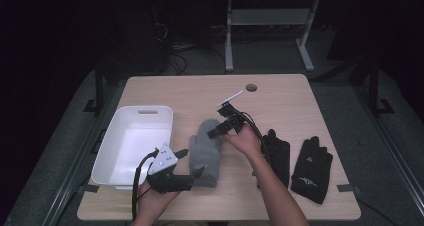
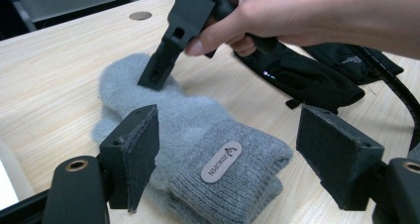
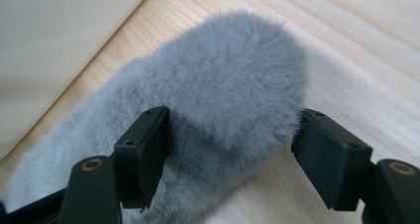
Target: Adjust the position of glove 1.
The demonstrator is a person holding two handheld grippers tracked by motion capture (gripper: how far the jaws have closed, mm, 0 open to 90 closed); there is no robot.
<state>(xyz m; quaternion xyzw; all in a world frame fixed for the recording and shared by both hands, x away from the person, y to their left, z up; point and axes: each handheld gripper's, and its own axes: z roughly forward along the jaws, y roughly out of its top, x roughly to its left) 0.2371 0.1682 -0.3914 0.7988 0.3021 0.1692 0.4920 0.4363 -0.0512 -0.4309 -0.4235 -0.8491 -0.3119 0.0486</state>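
Item count on the table [image 1: 280, 93]:

- Grey mittens [image 1: 207, 151]: two, stacked at centre; the two knitted cuffs show one on the other in the left gripper view [image 2: 233, 177].
- Black gloves: two, at the right, one glove [image 1: 276, 153] beside the other glove [image 1: 312, 168].
- White bin [image 1: 131, 143]: one, at the left.
- Grippers: two, the left gripper [image 1: 192, 163] near, the right gripper [image 1: 216, 132] farther.
- Table hole [image 1: 251, 87]: one, far side.
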